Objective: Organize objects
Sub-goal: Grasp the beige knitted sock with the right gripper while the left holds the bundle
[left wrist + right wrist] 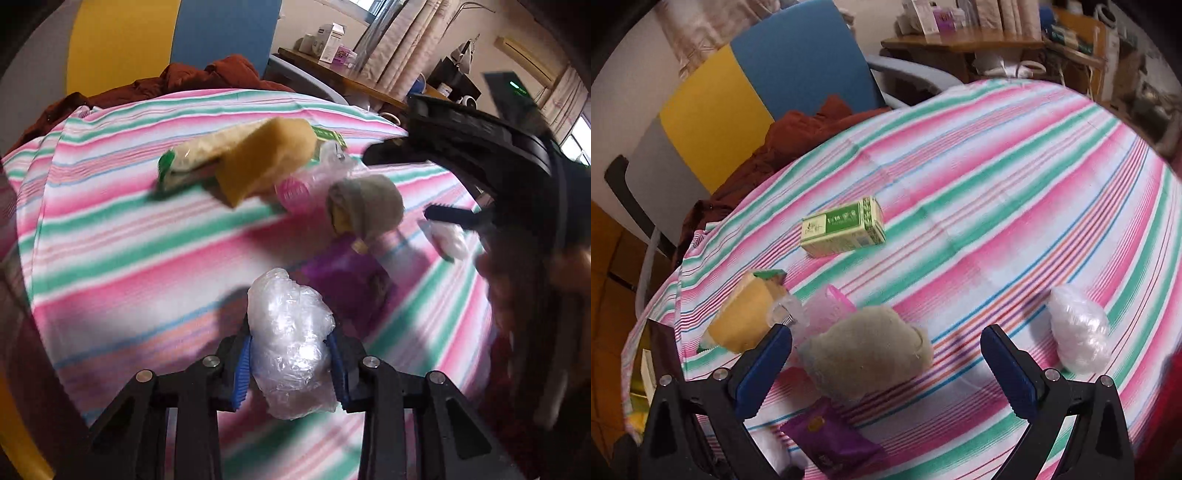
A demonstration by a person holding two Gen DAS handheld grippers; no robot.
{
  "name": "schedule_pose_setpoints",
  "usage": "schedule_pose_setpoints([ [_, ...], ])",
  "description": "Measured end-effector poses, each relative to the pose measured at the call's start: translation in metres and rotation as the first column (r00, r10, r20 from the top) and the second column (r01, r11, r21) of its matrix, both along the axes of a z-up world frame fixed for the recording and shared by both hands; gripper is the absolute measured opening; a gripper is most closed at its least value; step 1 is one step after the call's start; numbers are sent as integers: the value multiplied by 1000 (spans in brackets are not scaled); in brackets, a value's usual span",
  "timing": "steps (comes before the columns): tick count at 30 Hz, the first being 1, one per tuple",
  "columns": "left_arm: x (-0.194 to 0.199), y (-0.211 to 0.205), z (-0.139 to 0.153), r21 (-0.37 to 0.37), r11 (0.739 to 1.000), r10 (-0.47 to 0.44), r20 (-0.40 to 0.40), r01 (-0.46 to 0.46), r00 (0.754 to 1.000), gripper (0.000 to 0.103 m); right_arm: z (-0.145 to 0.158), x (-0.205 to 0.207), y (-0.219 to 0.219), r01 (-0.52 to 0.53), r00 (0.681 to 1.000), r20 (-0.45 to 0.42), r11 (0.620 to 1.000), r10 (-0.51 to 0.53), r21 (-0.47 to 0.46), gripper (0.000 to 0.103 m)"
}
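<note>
My left gripper (291,354) is shut on a crumpled clear plastic bag (291,332), held just above the striped tablecloth (129,240). Beyond it lie a purple packet (347,284), a grey cloth bundle (365,203), a yellow sponge (266,162) and a pink plastic piece (291,188). My right gripper (886,369) is open above the grey cloth bundle (868,354), which lies between its blue fingers (764,369). A second white plastic wad (1078,328) lies to its right. A green box (844,227) sits farther back.
A red-brown garment (798,129) hangs over the table's far edge, in front of a blue and yellow chair (798,55). A wooden desk (964,40) with boxes stands behind. A person's hand (517,295) blurs at the right of the left wrist view.
</note>
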State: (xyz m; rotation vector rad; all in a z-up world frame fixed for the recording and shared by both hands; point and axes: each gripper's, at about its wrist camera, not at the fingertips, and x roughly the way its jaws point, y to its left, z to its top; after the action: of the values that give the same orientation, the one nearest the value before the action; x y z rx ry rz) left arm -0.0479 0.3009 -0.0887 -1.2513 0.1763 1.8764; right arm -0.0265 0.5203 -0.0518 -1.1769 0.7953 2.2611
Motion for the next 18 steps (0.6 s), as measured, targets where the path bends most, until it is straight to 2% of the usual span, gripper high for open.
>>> schedule_pose_setpoints([
  [2,9,-4,0,-1,1000,-10,-5,10,1000,35,8,0,-1,-13,999,-43,1000,15,27,103],
  [4,17,-10,1,-5,1000,-14,-10,14,1000,35,8,-2,-2,-30,998,-49,999,32,33,103],
  [7,26,-18,2,-8,1000,-17,-9,17,1000,35,-3,-10,-7,-95,995,-12,995,95,-36,103],
  [8,27,-20,2,-9,1000,-15,-8,15,1000,35,-10,-13,-11,-120,992,20,991,122,-66,103],
  [10,33,-26,2,-12,1000,-12,-8,12,1000,35,-18,-14,-22,-149,985,84,987,153,-60,103],
  [12,37,-29,2,-17,1000,-13,-13,13,1000,35,-27,-12,-28,-140,971,200,990,132,25,101],
  [13,40,-31,2,-20,1000,-14,-19,13,1000,35,-29,-9,-28,-130,968,223,991,119,37,97],
  [15,44,-34,3,-23,1000,-12,-20,12,1000,35,-24,0,-24,-105,979,178,994,102,5,74],
  [18,50,-38,4,-30,999,-22,-28,21,999,35,-12,11,-25,-78,987,141,996,72,40,54],
])
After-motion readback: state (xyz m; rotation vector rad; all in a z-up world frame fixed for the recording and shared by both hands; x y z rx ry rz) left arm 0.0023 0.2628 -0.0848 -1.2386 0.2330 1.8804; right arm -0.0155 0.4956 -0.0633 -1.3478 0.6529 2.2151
